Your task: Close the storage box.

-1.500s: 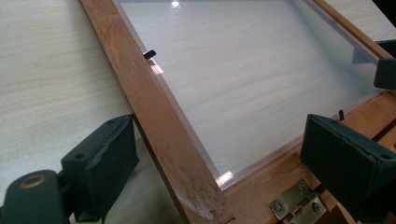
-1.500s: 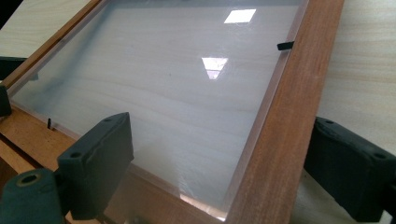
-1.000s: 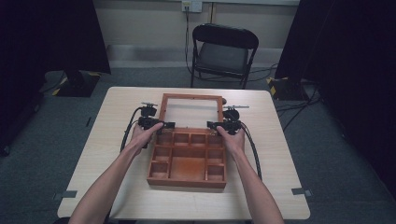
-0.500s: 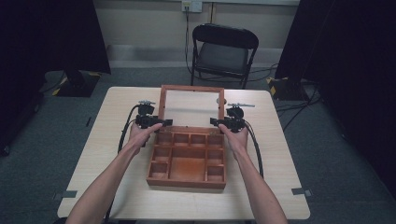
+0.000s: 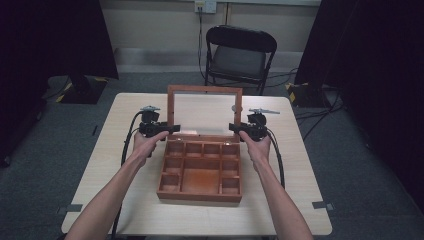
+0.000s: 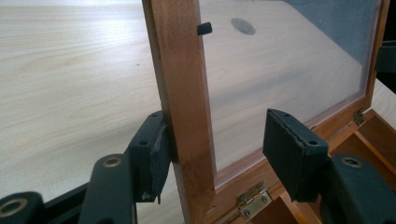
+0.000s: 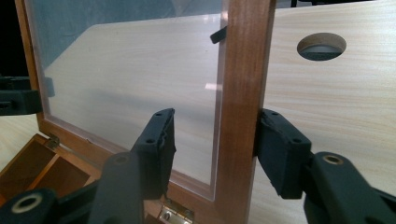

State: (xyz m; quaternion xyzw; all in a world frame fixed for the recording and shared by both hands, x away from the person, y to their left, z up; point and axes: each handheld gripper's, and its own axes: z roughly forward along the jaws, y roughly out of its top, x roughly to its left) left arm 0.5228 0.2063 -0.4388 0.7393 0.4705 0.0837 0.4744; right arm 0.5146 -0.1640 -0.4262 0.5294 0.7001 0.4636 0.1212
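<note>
Left gripper (image 5: 172, 128) straddles the left side rail of the glass-paned wooden lid (image 5: 204, 110) of a brown wooden compartment box (image 5: 201, 172); in the left gripper view its jaws have just been closing, the outer pad (image 6: 152, 158) touching the rail's outer face while the inner pad (image 6: 292, 149) stands off from the glass, so the jaws are not yet clamped on the lid (image 6: 182, 93); a small brass hinge (image 6: 252, 203) shows below the rail, joining lid to box. In the high view the box sits at the middle of the pale rectangular wooden table (image 5: 125, 125), its open compartments facing up and the lid raised nearly upright at the far edge; the person's left hand (image 5: 147, 142) and right hand (image 5: 256, 145) hold the grippers at either side of the lid. Right gripper (image 5: 234, 127) straddles the right side rail in the same way; in the right gripper view its jaws have just been closing, the outer pad (image 7: 275, 149) lying against the rail (image 7: 245, 93), the inner pad (image 7: 159, 144) apart from the pane; so this grip is also not closed on the frame. Beyond the table stands a black folding chair (image 5: 241, 55) on the grey floor.
</note>
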